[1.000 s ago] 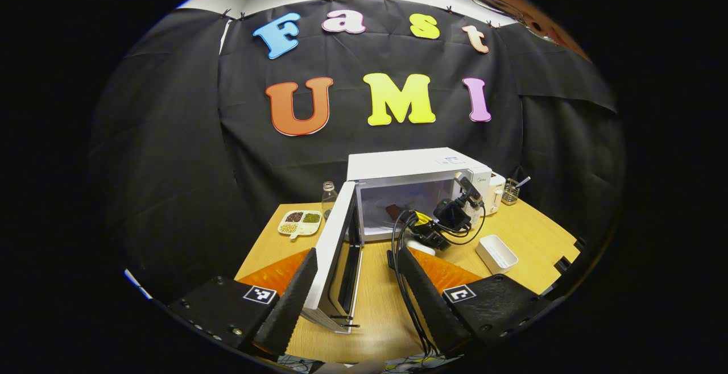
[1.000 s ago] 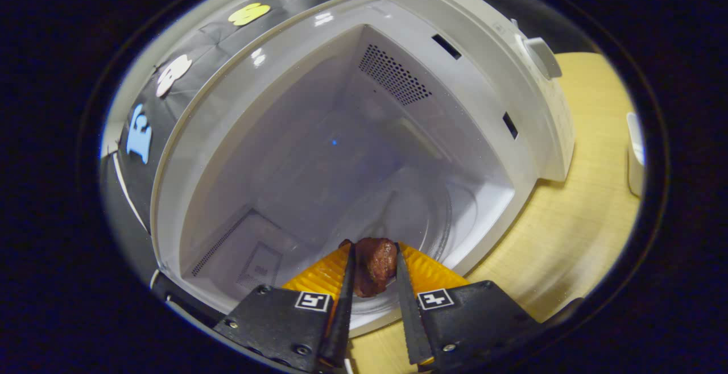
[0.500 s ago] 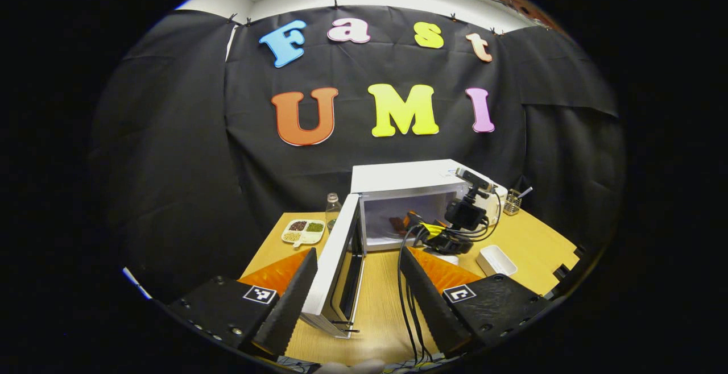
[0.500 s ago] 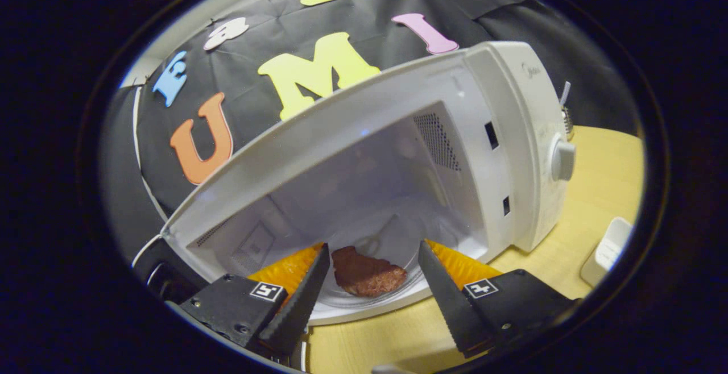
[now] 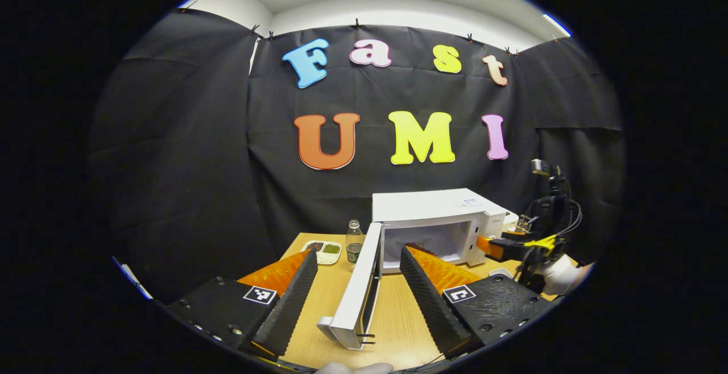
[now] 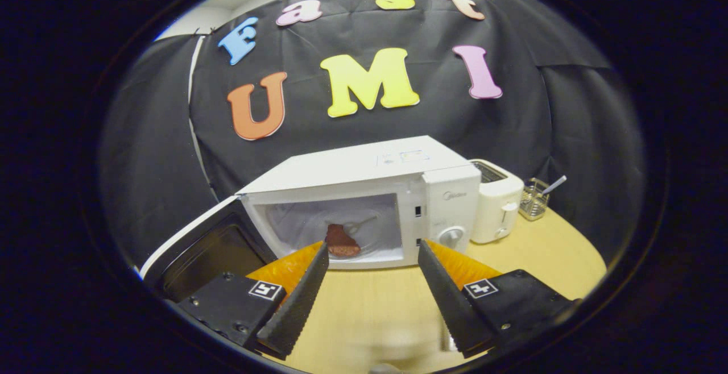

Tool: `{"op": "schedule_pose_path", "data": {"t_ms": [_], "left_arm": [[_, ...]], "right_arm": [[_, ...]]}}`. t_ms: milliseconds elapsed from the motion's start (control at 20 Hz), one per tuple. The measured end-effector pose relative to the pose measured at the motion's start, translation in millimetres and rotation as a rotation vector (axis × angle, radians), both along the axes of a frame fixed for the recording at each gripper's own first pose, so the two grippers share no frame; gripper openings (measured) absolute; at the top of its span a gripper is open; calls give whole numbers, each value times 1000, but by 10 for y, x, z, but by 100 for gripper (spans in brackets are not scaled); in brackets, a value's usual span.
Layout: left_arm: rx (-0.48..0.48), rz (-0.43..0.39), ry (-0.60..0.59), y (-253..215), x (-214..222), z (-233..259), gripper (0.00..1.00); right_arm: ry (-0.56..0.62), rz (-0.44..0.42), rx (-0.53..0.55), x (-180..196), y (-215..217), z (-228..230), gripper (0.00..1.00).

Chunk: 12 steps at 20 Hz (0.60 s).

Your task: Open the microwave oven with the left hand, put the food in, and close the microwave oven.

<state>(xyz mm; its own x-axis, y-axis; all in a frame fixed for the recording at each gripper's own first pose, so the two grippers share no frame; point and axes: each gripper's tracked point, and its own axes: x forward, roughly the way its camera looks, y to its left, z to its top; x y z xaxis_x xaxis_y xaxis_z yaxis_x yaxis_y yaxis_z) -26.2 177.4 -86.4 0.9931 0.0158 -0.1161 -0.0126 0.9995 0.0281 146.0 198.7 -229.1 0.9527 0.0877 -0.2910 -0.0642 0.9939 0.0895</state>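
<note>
The white microwave [image 6: 364, 175] stands on the wooden table with its door [image 6: 193, 249] swung wide open to the left. A brown piece of food [image 6: 342, 242] lies inside its cavity. My right gripper [image 6: 369, 254] is open and empty, held back in front of the oven mouth, apart from the food. In the left gripper view the microwave [image 5: 432, 215] is farther off, and its open door [image 5: 358, 300] juts edge-on between the spread fingers of my left gripper [image 5: 355, 269], which is open and touches nothing. The right gripper [image 5: 500, 247] with a gloved hand appears at the right there.
A white toaster [image 6: 496, 198] and a wire holder with a utensil [image 6: 536, 199] stand right of the microwave. A small bottle [image 5: 354, 239] and a divided dish of beans [image 5: 322, 248] sit left of the door. Bare wooden tabletop [image 6: 364, 306] lies in front.
My right gripper let go of the food inside the oven, opened, and drew back out and away. The left gripper view pulled back and rose; the door stays open.
</note>
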Motion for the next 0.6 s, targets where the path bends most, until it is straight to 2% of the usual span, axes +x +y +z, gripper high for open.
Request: {"op": "schedule_pose_path", "data": {"t_ms": [300, 450, 500, 600], "left_arm": [[13, 27, -39, 70, -9, 45, 90], [24, 25, -55, 58, 17, 80, 90], [19, 23, -58, 41, 31, 72, 84], [9, 4, -62, -20, 34, 59, 96]], "right_arm": [[-21, -27, -31, -873, -621, 485, 100], [-33, -43, -69, -1147, -848, 593, 100], [-34, -49, -82, -1213, -911, 615, 100], [-33, -58, -80, -1298, -994, 660, 100]]}}
